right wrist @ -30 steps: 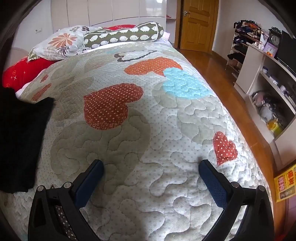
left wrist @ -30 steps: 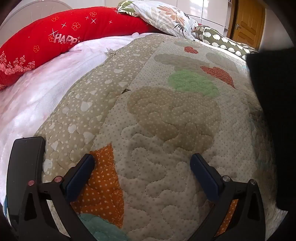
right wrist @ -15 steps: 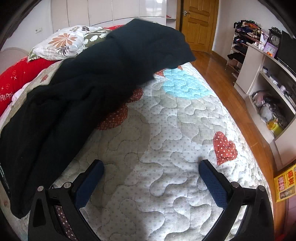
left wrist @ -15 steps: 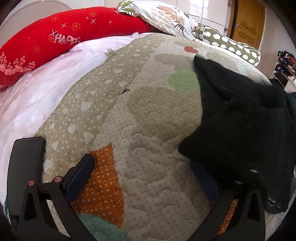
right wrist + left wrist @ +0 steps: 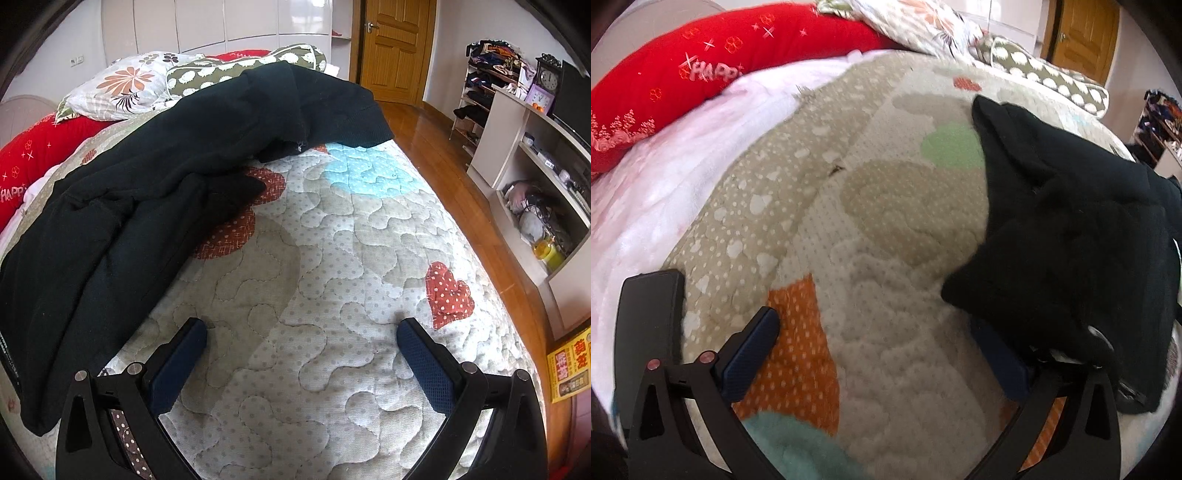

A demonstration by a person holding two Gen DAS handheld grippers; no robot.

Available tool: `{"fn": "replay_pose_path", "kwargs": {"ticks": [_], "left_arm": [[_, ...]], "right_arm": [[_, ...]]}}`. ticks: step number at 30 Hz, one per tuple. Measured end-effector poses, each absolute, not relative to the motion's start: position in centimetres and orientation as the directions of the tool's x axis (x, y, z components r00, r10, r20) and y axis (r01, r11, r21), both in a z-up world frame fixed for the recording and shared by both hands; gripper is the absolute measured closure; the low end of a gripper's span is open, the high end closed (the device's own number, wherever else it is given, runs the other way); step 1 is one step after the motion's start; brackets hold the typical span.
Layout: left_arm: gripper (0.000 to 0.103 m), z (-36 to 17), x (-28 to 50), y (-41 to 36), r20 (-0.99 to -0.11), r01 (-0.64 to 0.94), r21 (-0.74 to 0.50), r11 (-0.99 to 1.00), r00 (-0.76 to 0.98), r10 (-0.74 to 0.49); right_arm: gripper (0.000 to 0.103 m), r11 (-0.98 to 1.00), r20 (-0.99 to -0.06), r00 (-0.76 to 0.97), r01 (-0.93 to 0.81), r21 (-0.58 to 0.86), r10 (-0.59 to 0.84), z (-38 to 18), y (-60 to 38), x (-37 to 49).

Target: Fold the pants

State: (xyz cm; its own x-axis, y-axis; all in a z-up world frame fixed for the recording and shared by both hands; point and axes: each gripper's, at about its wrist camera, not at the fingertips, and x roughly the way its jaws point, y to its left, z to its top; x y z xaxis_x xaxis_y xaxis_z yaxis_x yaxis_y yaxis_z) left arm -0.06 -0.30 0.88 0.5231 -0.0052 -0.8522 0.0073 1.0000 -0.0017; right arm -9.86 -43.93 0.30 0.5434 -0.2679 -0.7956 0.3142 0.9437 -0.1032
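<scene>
left wrist view: on the far left a red bolster pillow [image 5: 713, 74] lies along the head of the bed, and the stitched letters "happ" can be read on it before the word runs into glare. next to it comes a pale pink blanket [image 5: 665, 177], then the patchwork quilt [image 5: 871, 258] with its orange, green and teal patches. the left gripper [image 5: 882, 354] hovers low over the quilt, its fingers [image 5: 750, 358] spread wide and grasping nothing. the black pants [image 5: 1071, 236] lie crumpled on the quilt to the right of this gripper, and a fold of the cloth drapes over the right-hand finger, so this gripper is touching them at its right edge.

right wrist view: the pants [image 5: 155, 177] fill the left half, a rumpled heap whose long axis runs from the near left edge of the bed up and away toward the floral pillow [image 5: 122, 88] and the spotted bolster [image 5: 240, 66]. one end flops toward the door side. the right gripper [image 5: 301, 365] sits over bare quilt [image 5: 332, 258] with its fingers [image 5: 424, 365] released and empty, the pants off to its left and apart from it.

so the pants lie between the two grippers, nearer the left one. my judgement is that the cloth must first be spread flat along that long axis, each gripper reaching inward.

further right stand a wooden door [image 5: 395, 48], a clock [image 5: 548, 79] on the shelving, and a yellow box [image 5: 570, 363] on the floor with chinese characters i cannot read.
</scene>
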Motion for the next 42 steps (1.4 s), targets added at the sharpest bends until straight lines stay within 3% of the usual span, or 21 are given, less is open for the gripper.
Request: {"fn": "replay_pose_path", "kwargs": {"ticks": [4, 7, 14, 42], "left_arm": [[0.0, 3.7, -3.1, -0.4, -0.791, -0.008, -0.021, 1.0, 0.612, -0.012], [0.0, 6.0, -4.9, -1.0, -0.739, 0.01, -0.008, 1.0, 0.673, -0.013], [0.0, 8.7, -6.5, -2.8, -0.683, 0.07, -0.064, 0.995, 0.724, -0.095], [0.0, 9.1, -7.8, -7.9, -0.673, 0.148, -0.005, 0.989, 0.731, -0.113]], "right_arm": [[0.001, 0.945, -0.796, 0.551, 0.319, -0.076, -0.251, 1.5, -43.4, -10.4], [0.0, 0.953, -0.736, 0.645, 0.302, 0.002, -0.203, 3.7, -42.2, -12.5], [0.0, 0.981, -0.647, 0.75, 0.195, 0.022, -0.135, 7.0, -37.1, -14.3], [0.0, 0.995, -0.676, 0.736, 0.093, 0.043, -0.04, 6.0, -33.6, -13.1]]}}
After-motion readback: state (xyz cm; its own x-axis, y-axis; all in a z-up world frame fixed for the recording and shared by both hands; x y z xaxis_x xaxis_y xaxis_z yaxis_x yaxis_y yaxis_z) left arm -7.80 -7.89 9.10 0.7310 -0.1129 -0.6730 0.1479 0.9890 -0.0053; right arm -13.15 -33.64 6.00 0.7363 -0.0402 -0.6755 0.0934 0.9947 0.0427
